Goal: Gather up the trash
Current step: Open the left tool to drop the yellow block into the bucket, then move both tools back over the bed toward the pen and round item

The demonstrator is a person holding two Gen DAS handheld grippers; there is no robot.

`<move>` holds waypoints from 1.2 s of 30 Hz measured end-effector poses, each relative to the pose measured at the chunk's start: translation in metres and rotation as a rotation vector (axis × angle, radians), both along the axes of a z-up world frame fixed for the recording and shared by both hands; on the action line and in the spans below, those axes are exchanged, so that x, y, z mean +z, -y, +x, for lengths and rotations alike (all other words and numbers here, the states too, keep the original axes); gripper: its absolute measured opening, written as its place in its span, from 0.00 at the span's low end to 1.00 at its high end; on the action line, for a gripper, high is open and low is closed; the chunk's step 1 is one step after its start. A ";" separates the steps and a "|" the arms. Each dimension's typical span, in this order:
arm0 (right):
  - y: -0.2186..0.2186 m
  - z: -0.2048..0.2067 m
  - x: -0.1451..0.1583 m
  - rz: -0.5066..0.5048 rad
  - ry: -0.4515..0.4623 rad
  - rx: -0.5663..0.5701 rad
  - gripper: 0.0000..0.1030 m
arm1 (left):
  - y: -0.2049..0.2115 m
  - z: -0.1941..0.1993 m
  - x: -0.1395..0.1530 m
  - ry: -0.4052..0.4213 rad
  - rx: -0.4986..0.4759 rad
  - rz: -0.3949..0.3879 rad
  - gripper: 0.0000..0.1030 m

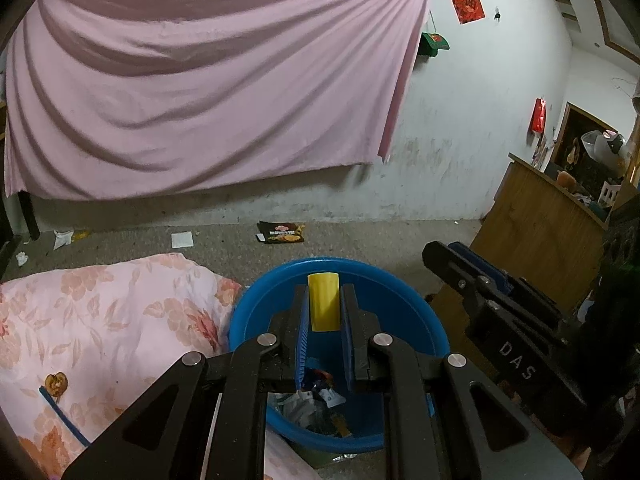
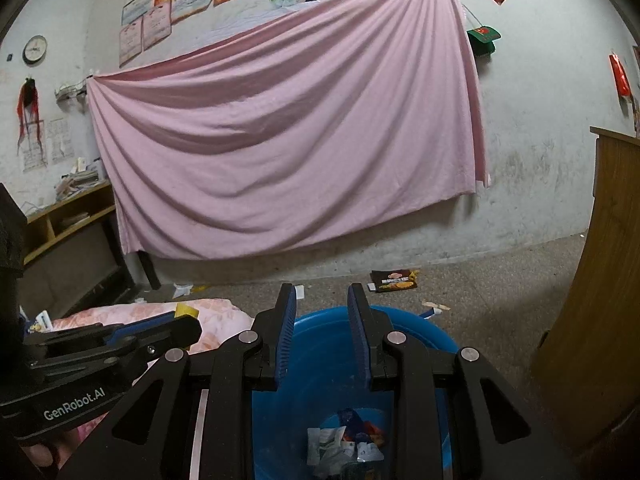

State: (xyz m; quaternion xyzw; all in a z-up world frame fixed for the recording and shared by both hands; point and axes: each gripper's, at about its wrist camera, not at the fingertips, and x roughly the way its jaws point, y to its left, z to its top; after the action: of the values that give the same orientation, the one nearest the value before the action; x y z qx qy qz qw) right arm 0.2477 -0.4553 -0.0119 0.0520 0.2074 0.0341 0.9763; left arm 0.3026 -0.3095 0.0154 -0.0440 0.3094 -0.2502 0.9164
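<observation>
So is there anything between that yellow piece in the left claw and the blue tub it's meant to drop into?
Nothing visible. The left gripper holds the yellow piece right above the open blue tub, which has only earlier trash at its bottom. The right gripper is alongside, empty.

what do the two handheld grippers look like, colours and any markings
Both are matte black linkage frames with round silver pivot pins and ribbed blue pads lining the fingers. The left gripper carries white "GenRobot.AI" lettering along its side, read in the right wrist view. The right gripper shows white letters "DAS" on its body.
</observation>
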 end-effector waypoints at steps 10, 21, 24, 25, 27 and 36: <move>0.000 -0.001 -0.001 0.003 0.002 -0.009 0.24 | -0.006 -0.002 0.004 0.003 0.013 0.002 0.25; -0.007 -0.008 0.007 0.031 0.081 0.004 0.45 | -0.049 -0.014 0.027 0.093 0.108 -0.011 0.44; -0.015 -0.011 0.014 0.049 0.124 0.017 0.54 | -0.070 -0.023 0.036 0.143 0.147 -0.031 0.55; -0.017 -0.013 0.016 0.056 0.142 0.024 0.62 | -0.078 -0.026 0.039 0.160 0.161 -0.032 0.58; -0.024 -0.016 0.021 0.068 0.183 0.038 0.73 | -0.093 -0.034 0.044 0.200 0.200 -0.027 0.70; -0.063 -0.023 0.036 0.140 0.340 0.146 1.00 | -0.172 -0.071 0.053 0.354 0.403 -0.039 0.98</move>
State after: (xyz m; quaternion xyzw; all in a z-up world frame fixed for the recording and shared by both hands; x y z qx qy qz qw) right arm 0.2242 -0.3921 0.0241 0.0979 0.0397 0.1273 0.9862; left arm 0.2315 -0.1380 0.0687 -0.0779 0.1244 -0.0724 0.9865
